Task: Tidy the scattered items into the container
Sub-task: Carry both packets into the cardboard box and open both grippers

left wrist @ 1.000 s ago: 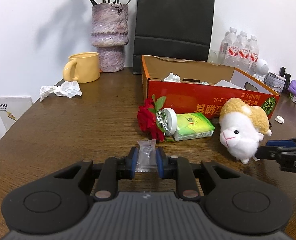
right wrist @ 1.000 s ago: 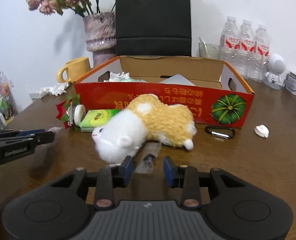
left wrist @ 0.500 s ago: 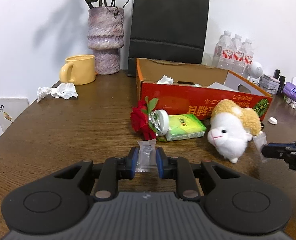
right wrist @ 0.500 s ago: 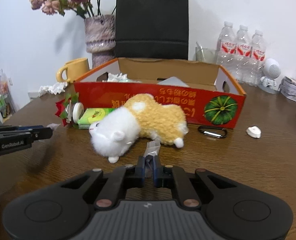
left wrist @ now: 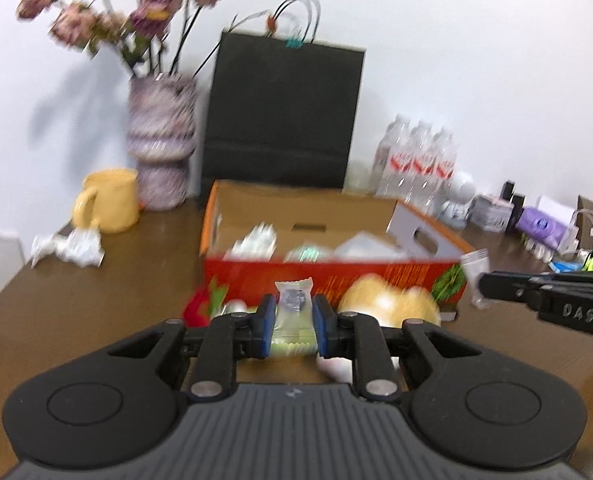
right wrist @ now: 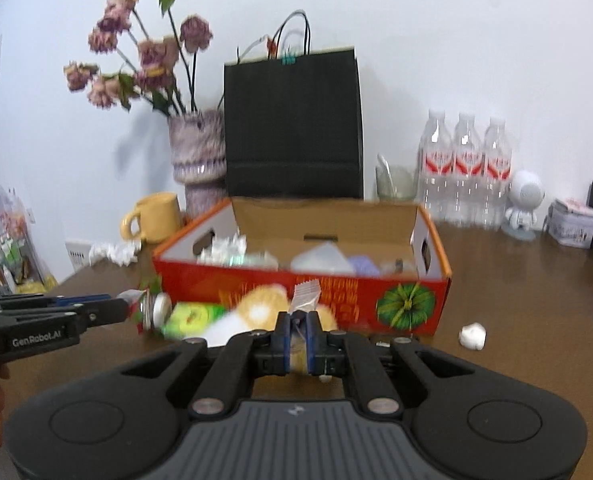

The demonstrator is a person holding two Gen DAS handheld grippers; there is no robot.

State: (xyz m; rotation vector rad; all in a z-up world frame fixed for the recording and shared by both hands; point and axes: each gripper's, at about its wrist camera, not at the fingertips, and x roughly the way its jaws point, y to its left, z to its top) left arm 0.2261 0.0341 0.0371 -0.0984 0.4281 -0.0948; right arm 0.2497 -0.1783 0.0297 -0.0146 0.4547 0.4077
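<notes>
My left gripper is shut on a clear wrapped candy, held up in front of the red cardboard box. My right gripper is shut on a silvery sachet that sticks up between its pads; it also shows at the right of the left wrist view as the right gripper. The box holds crumpled tissue and packets. Below both grippers lie a plush sheep, a green tissue pack and a red rose on the table.
Behind the box stand a black paper bag, a vase of dried flowers, a yellow mug and water bottles. Crumpled tissue lies at the left. A small white object sits right of the box.
Both grippers have lifted off the table with their items and tilted up toward the box. The right gripper closed on the sachet, which lay on the table a second ago.
</notes>
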